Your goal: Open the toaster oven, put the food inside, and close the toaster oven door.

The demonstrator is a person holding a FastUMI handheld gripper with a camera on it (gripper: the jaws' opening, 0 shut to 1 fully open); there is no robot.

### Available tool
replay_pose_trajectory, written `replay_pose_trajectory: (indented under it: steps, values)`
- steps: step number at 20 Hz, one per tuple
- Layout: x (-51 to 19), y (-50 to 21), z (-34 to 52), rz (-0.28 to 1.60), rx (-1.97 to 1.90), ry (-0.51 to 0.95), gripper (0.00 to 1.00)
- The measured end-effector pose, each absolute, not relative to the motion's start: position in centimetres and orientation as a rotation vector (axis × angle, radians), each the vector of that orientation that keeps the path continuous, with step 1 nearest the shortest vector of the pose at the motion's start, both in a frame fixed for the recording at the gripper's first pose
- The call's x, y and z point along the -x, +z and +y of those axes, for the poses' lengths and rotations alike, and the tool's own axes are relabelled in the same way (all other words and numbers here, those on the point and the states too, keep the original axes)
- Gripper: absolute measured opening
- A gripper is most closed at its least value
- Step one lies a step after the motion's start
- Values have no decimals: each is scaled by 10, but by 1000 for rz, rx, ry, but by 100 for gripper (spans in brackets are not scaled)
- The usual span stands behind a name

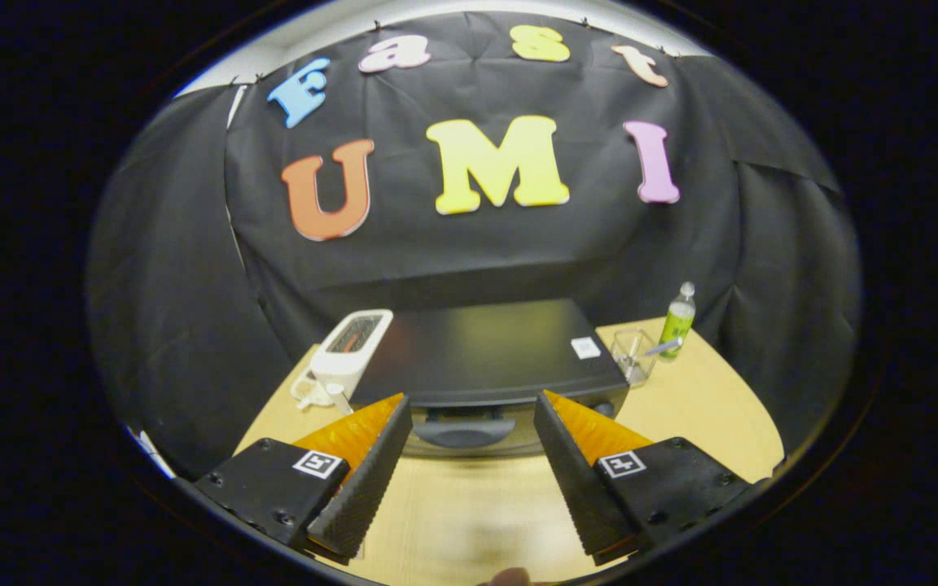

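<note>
A black toaster oven stands on the wooden table, seen from above and in front. Its dark door handle shows at the top of the front, just beyond my fingertips, and the door looks closed. My gripper hovers above the table in front of the oven, open wide, with nothing between its fingers. The handle lies in line with the gap between the fingers.
A white slot toaster stands against the oven's left side, with a small white object in front of it. Right of the oven are a clear glass container and a green bottle. A fingertip shows at the near table edge.
</note>
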State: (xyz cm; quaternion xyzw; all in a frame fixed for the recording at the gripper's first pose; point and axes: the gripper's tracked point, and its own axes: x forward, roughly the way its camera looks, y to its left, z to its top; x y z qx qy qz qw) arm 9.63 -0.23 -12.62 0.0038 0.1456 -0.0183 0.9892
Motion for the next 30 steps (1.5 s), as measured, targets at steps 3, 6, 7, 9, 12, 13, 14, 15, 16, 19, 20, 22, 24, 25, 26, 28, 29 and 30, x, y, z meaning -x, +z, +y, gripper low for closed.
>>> replay_pose_trajectory:
  steps: [3,6,7,9,12,13,14,15,16,19,20,22,24,25,26,28,29,30]
  values:
    - [-85,-55,-4,136,2,-54,99]
    - [-60,-2,-4,31,48,-47,99]
    - [-52,14,-2,-2,54,-42,99]
    - [-39,40,0,-52,54,-37,99]
    - [-18,71,6,-106,27,-25,99]
    - [-11,80,8,-123,26,-21,99]
    - [-5,88,9,-137,24,-16,99]
    - [-2,94,13,-139,20,-7,99]
    - [1,96,17,-136,16,3,99]
    - [7,97,19,-131,15,5,99]
    - [8,95,21,-131,5,7,99]
    - [9,86,24,-108,-20,12,99]
    - [10,81,22,-85,-37,5,99]
    - [10,81,20,-83,-43,0,99]
    - [11,82,18,-86,-47,-9,99]
    - [12,81,18,-88,-52,-22,99]
    - [14,81,20,-87,-55,-20,99]
    - [16,80,23,-88,-53,-18,99]
